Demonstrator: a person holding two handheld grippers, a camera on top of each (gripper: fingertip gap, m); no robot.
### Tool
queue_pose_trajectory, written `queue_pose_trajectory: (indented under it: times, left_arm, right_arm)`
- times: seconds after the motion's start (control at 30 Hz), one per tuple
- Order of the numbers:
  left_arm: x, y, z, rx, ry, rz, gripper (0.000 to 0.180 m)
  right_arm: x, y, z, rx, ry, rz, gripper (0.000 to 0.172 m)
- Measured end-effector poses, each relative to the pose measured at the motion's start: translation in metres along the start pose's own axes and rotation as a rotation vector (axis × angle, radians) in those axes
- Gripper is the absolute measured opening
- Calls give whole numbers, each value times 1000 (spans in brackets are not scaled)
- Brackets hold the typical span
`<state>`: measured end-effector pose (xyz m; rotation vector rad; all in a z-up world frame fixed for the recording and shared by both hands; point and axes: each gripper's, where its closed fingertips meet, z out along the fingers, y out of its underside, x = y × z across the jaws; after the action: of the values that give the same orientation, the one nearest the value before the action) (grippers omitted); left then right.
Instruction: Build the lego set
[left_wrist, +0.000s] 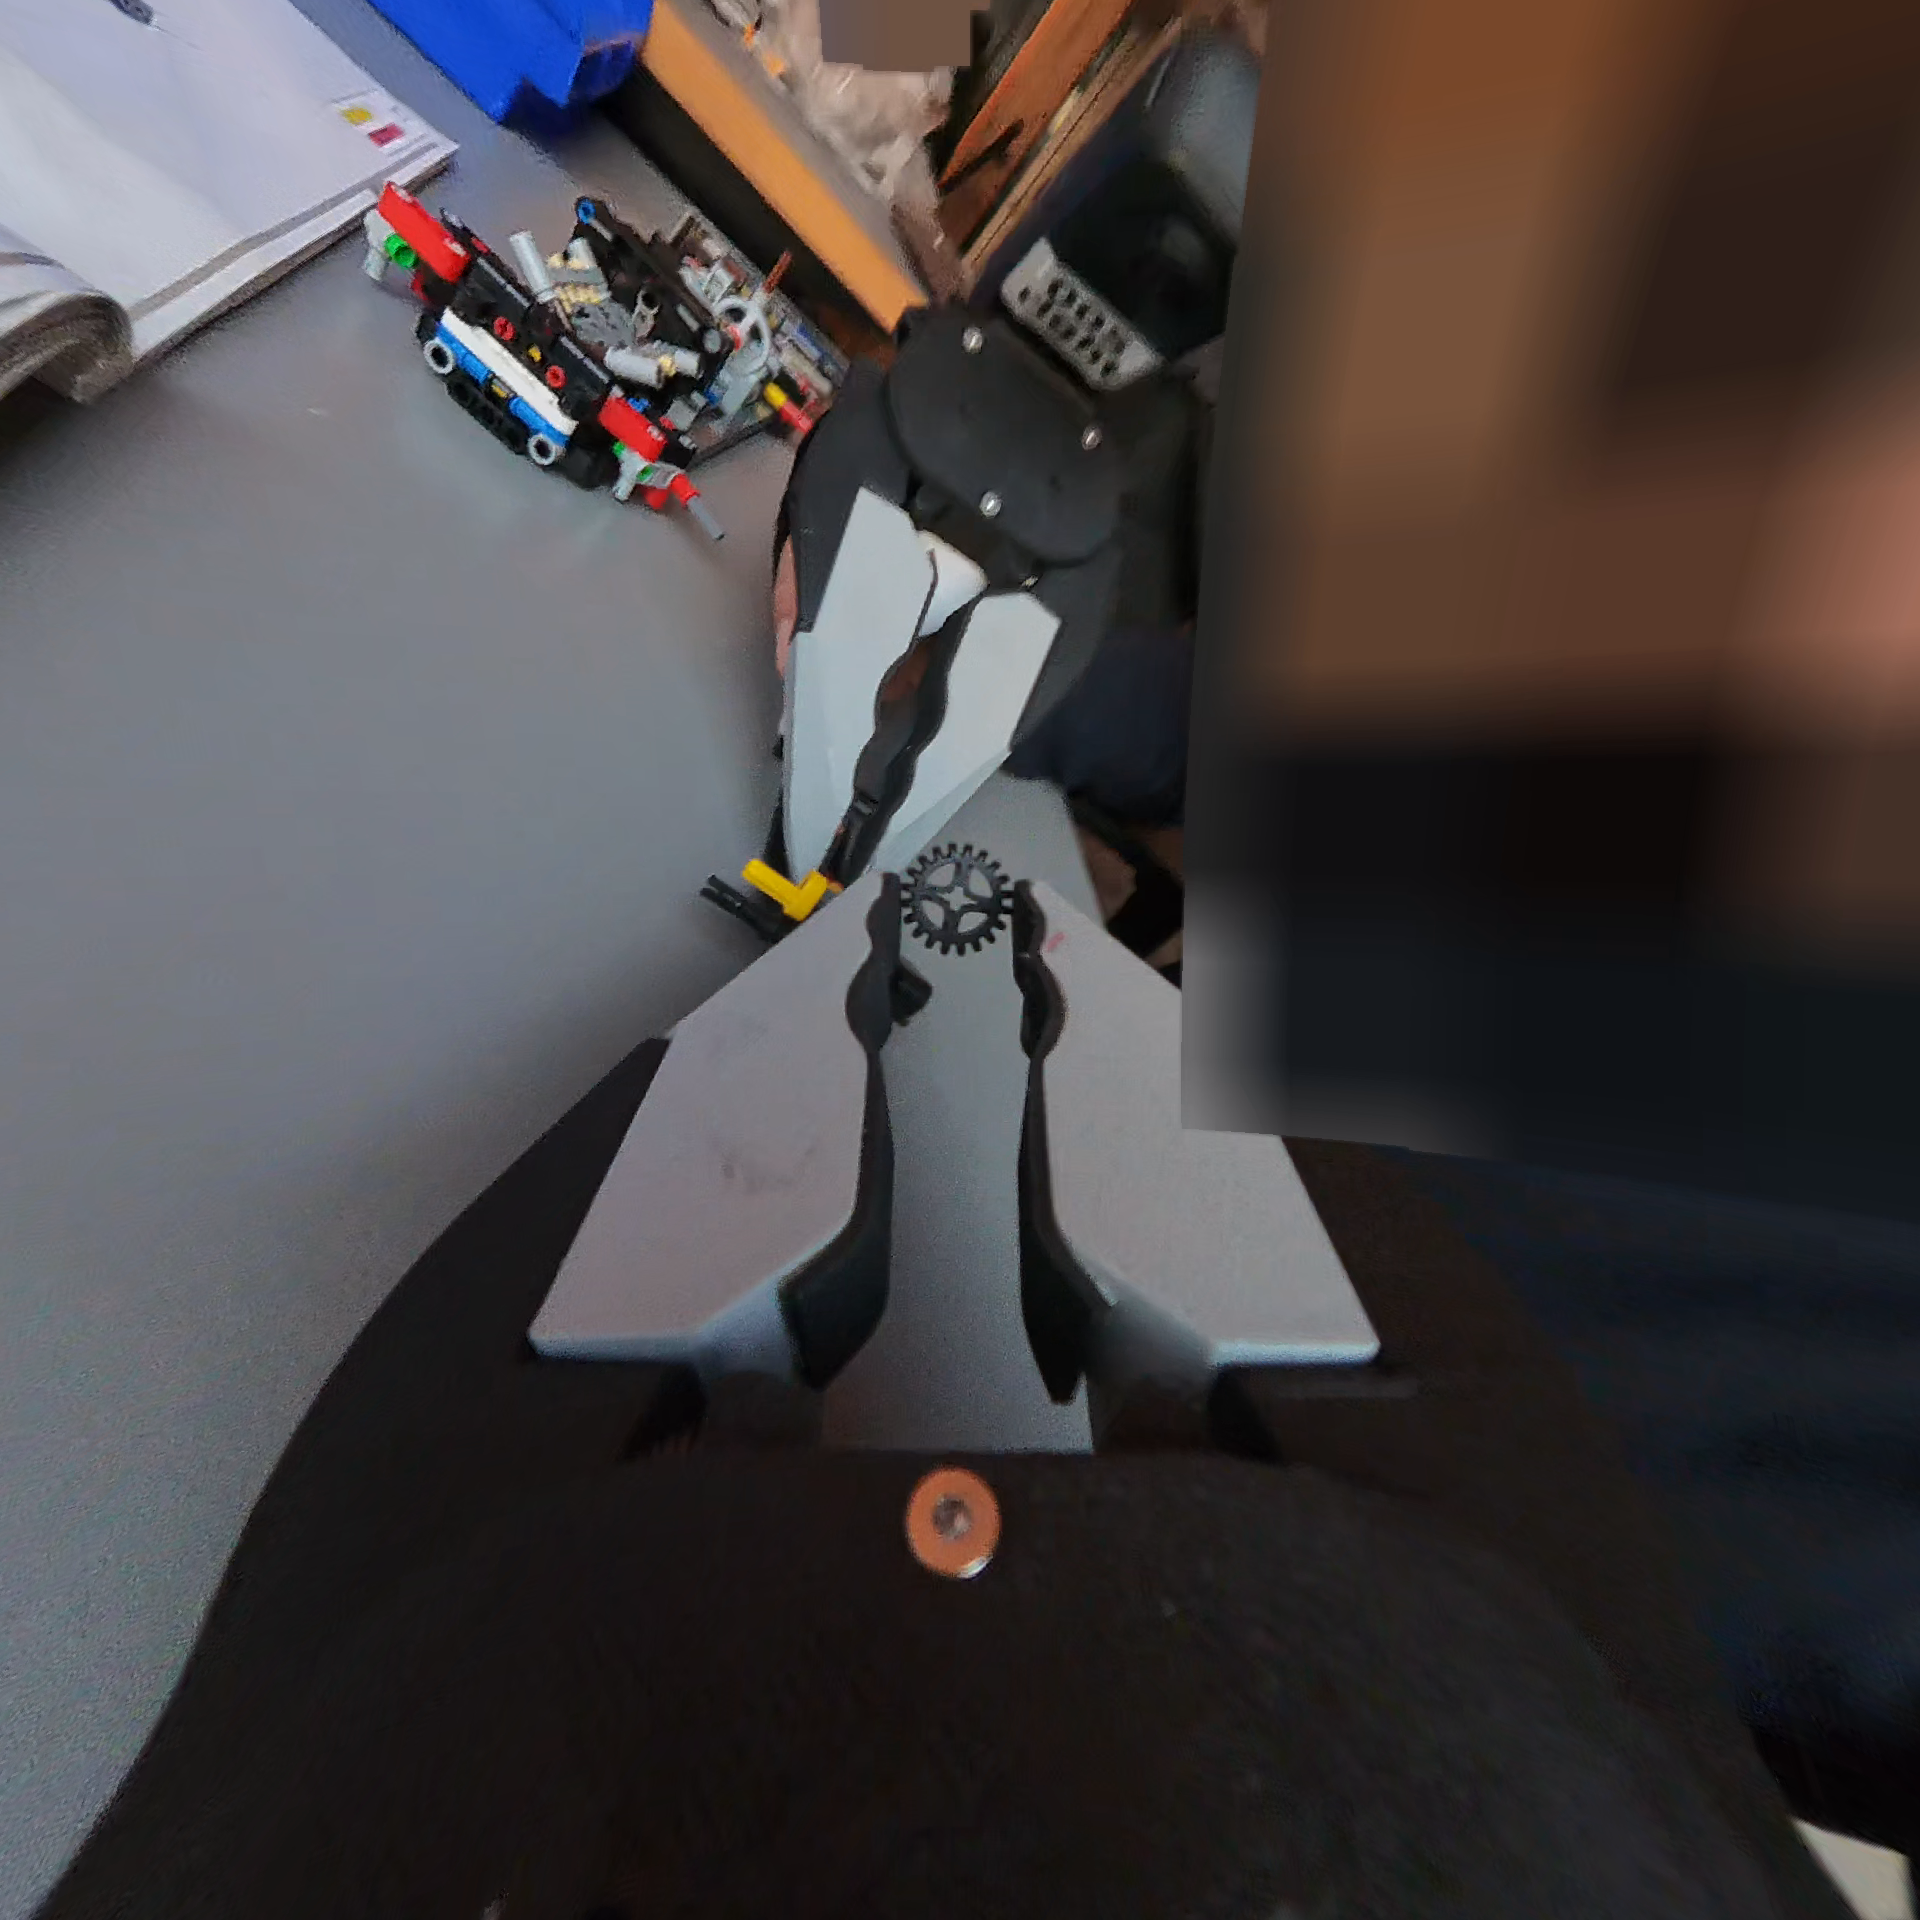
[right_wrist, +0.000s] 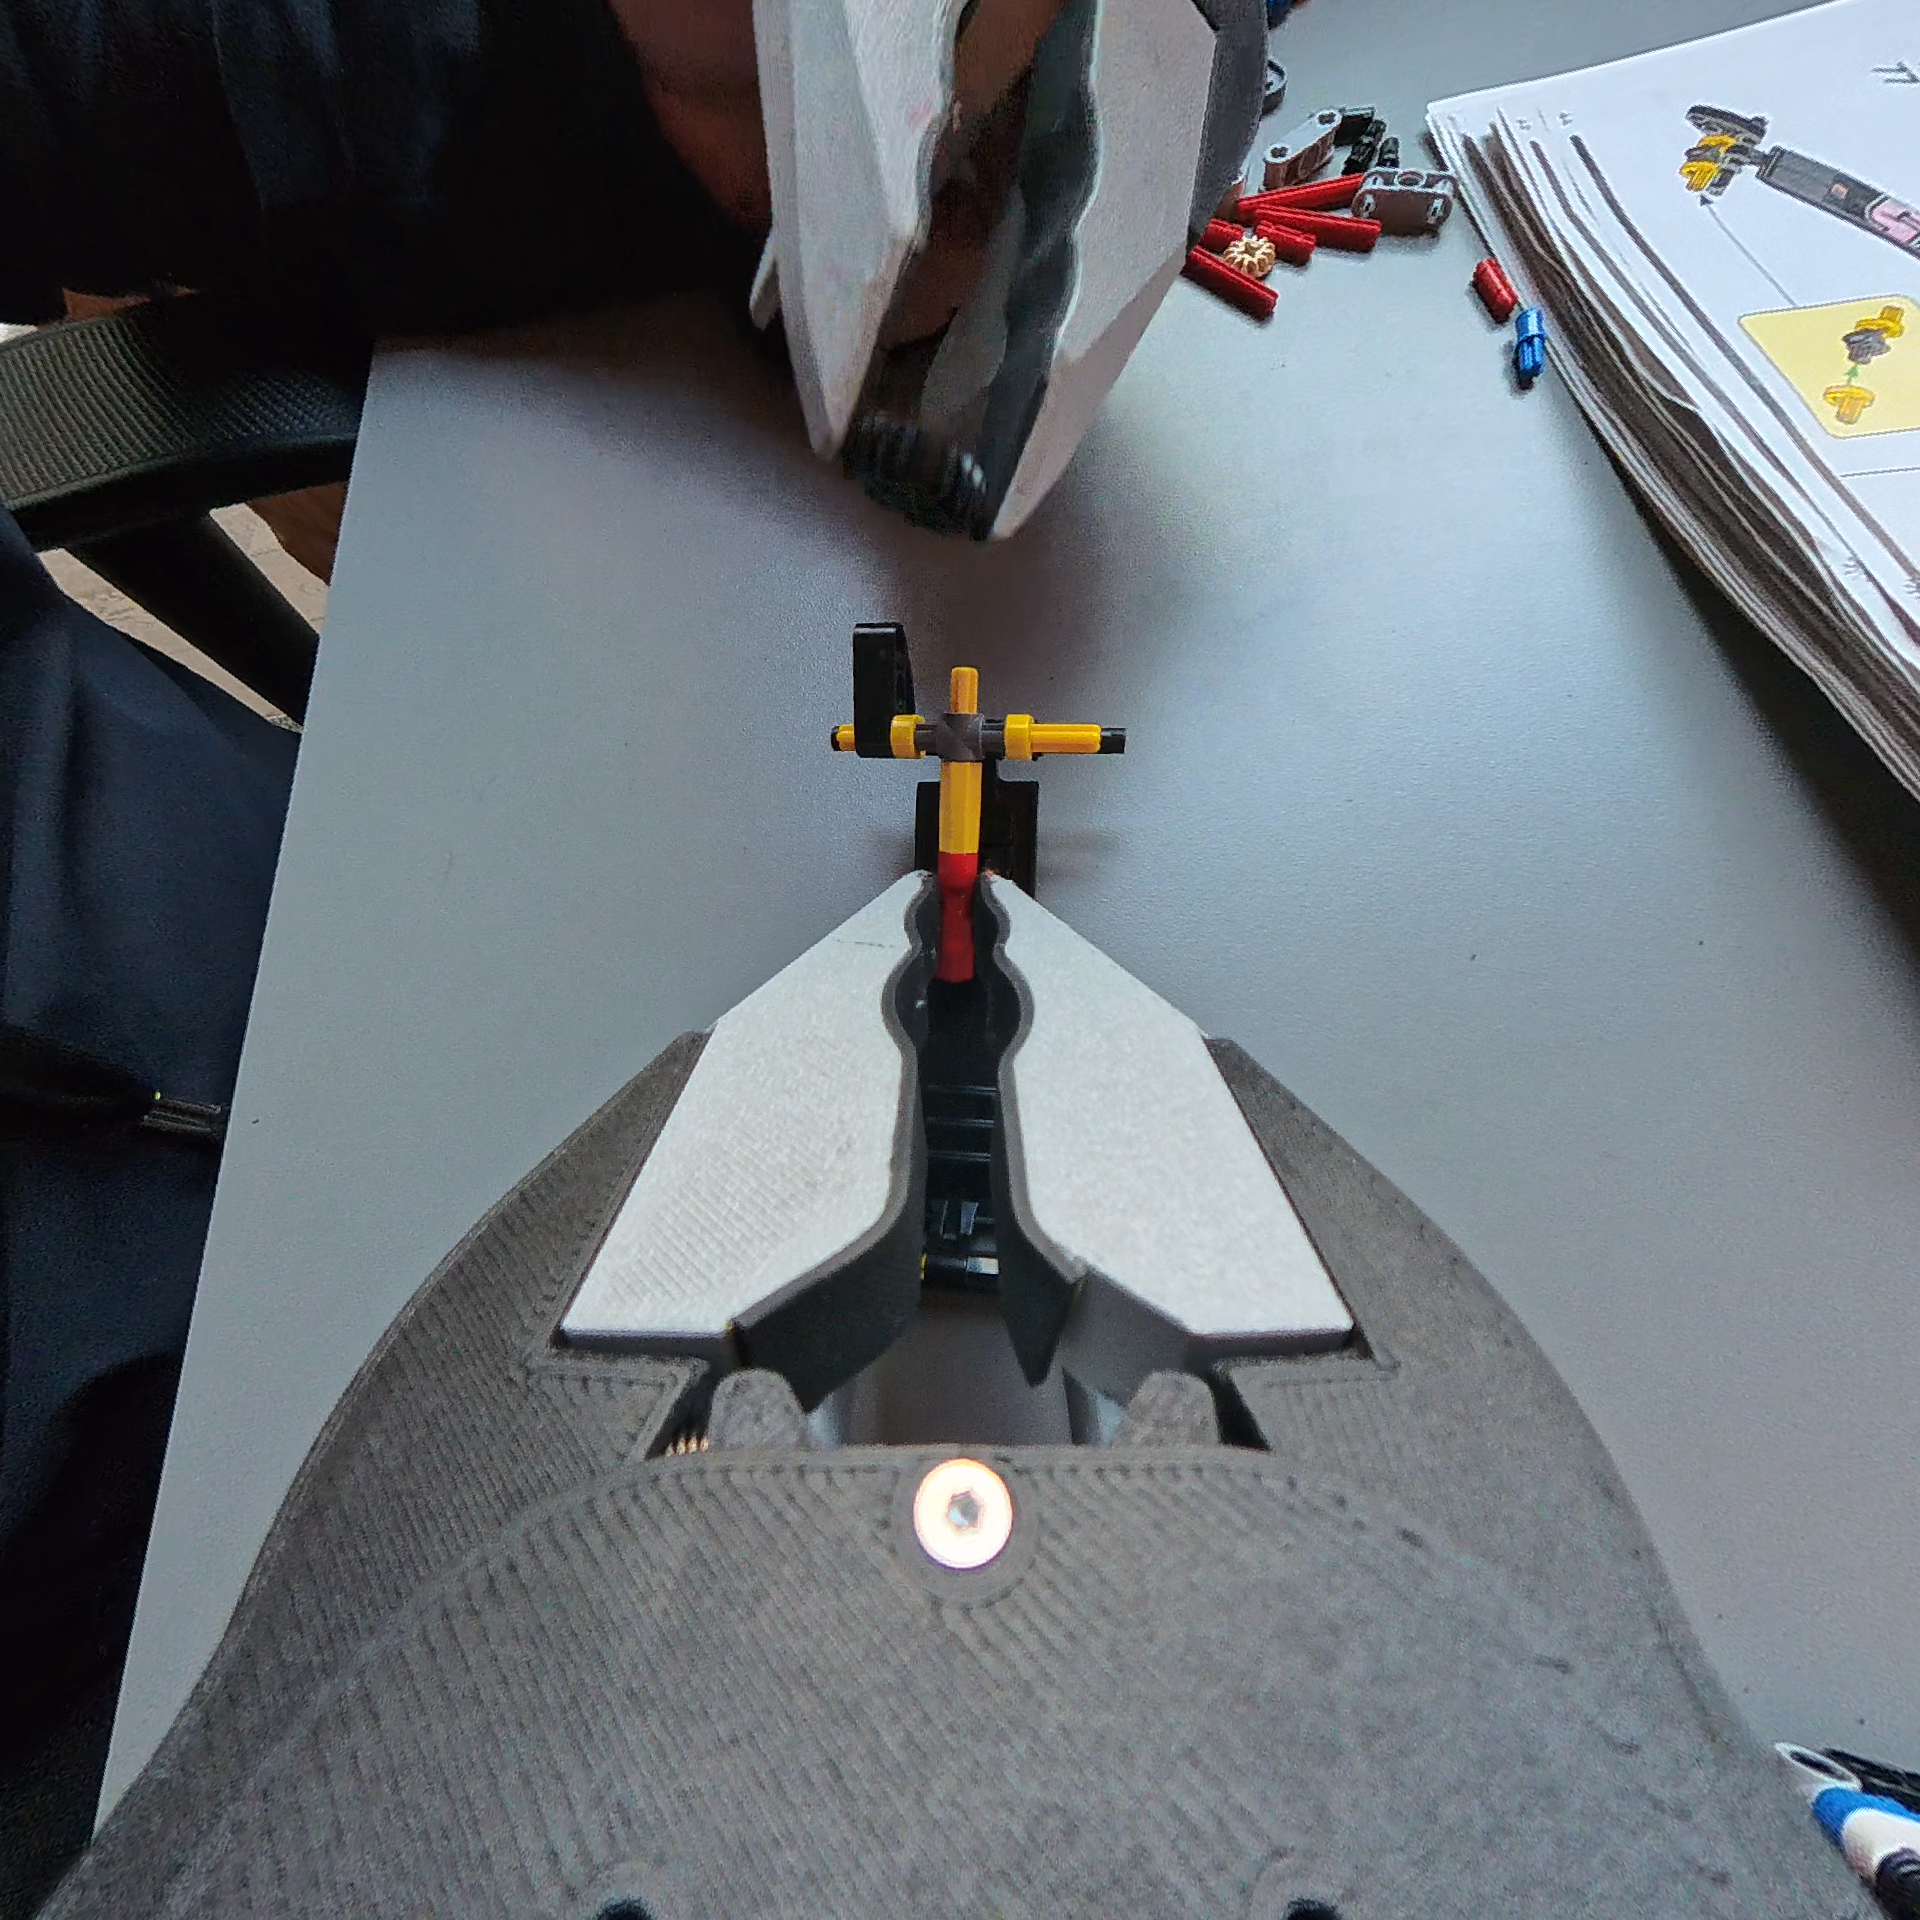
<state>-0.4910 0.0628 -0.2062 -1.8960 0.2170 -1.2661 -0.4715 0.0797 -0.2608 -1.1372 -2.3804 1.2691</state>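
Nearest the lens, right gripper (right_wrist: 958, 883) clenched on a small toy-brick assembly of black beam, red axle and yellow cross-shaped rods (right_wrist: 961, 790), pads pressing the red section, yellow cross jutting past the tips above the grey tabletop (right_wrist: 520, 623). Left gripper (left_wrist: 956, 902) partly parted, fingertips (left_wrist: 1029, 914) gripping a flat black plastic gear wheel (left_wrist: 956, 899) by its toothed rim, just beside the cross assembly. Farther off from that assembly: loose red axle pins (right_wrist: 1299, 223), open white instruction booklet (right_wrist: 1714, 260), multicoloured brick model (left_wrist: 561, 353).
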Motion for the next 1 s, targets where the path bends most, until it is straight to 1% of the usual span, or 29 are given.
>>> queue_pose_trajectory:
  times: [0.1,0.2,0.3,0.43,0.53,0.7,1.0]
  left_arm:
    - [-9,6,7,-60,-94,48,18]
    - [-12,8,8,-76,-116,40,18]
    - [-16,8,7,-61,-102,-20,18]
    - [-22,5,4,-13,-57,-189,18]
    - [-24,5,6,-7,-52,-248,18]
    - [-21,4,10,13,-23,-286,18]
    - [-24,1,9,37,-36,-296,18]
  right_arm:
    - [-1,-1,0,2,-4,3,4]
    - [-1,-1,0,6,-16,13,4]
    - [-1,-2,-1,15,-29,32,4]
    - [-1,-6,-4,44,-44,61,4]
    - [0,-6,-4,50,-56,95,4]
    - [-1,-4,-2,36,-72,128,4]
    - [0,-6,-2,46,-83,159,4]
